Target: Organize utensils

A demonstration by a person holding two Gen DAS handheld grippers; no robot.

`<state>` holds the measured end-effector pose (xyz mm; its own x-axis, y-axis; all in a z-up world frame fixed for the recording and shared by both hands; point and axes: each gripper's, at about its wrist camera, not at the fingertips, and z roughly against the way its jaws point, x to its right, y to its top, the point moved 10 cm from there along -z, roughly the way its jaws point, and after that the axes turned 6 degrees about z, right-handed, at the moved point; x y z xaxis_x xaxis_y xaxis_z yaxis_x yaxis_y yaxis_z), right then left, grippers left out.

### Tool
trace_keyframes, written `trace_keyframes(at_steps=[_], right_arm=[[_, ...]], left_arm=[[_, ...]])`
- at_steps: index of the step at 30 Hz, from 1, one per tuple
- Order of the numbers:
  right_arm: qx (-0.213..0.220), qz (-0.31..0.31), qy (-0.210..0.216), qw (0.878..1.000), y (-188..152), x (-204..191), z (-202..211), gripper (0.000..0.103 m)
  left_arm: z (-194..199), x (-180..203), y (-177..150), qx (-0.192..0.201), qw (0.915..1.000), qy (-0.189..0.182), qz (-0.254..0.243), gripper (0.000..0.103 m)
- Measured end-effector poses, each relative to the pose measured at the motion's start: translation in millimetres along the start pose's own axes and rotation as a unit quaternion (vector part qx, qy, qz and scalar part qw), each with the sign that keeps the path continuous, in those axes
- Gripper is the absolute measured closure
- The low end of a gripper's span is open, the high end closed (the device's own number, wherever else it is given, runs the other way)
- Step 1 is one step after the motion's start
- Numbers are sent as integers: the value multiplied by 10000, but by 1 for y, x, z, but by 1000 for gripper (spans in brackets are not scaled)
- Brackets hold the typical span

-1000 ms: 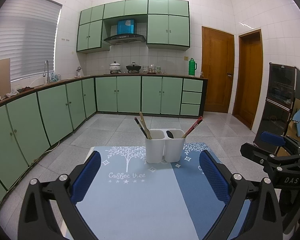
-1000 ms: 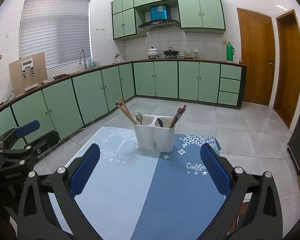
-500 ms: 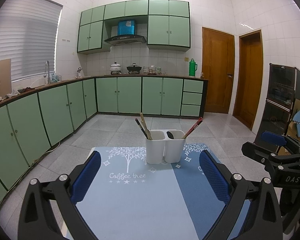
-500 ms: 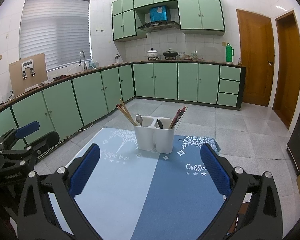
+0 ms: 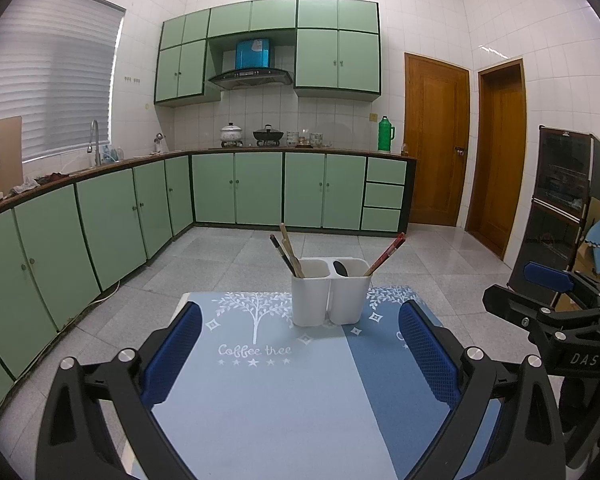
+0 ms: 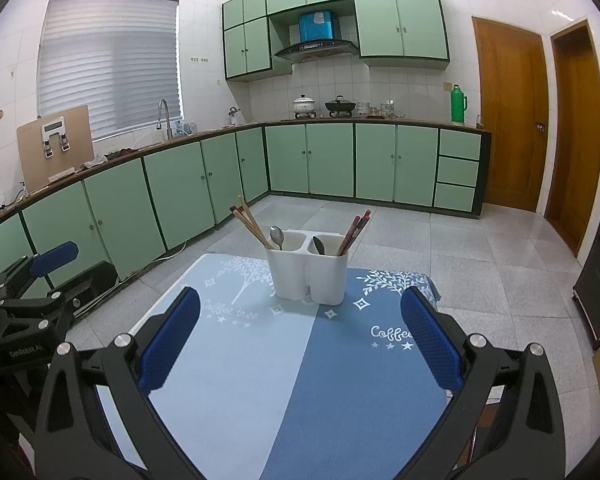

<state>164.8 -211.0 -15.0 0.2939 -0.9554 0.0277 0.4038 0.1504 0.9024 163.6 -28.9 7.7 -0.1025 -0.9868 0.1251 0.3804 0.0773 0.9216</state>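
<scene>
Kitchen setting: green cabinets [image 5: 236, 188] along two walls, white tile, two wooden doors [image 5: 436, 144] on the right. In the foreground, a small counter [image 6: 172, 304] covered by a two-tone blue mat [image 5: 268, 392] printed "Coffee tree".

Utensil holder [image 5: 331, 298]: white, two compartments side by side, standing upright near the far edge of the mat, roughly on the seam between the light and dark halves.
- Left compartment: light wooden chopsticks [image 6: 249, 220] leaning out to the left, plus a metal spoon [image 6: 276, 237] bowl-up (the spoon shows only in the right wrist view).
- Right compartment: red-brown chopsticks [image 6: 355, 230] leaning out to the right, and a dark spoon [image 6: 319, 245] bowl-up against the divider.

Left claw [image 5: 300, 354]: fingers wide apart, blue pads [image 5: 172, 354] facing each other, nothing between them. It hovers over the near part of the mat, well short of the holder.

Right claw [image 6: 300, 342]: likewise spread apart, holding nothing, above the near part of the mat, the holder ahead and centred between its fingers.

Each claw appears at the edge of the other's view (left one at the left margin, right one at the right margin).

Mat surface between the claws and the holder carries no loose utensils.
</scene>
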Motion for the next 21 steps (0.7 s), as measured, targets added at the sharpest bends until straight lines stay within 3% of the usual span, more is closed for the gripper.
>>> trace_keyframes(at_steps=[21], right_arm=[[-19,-7,-48,10000,-2,4,-3,6]], left_arm=[[-5,4,0,-53,10000,42,-6,6]])
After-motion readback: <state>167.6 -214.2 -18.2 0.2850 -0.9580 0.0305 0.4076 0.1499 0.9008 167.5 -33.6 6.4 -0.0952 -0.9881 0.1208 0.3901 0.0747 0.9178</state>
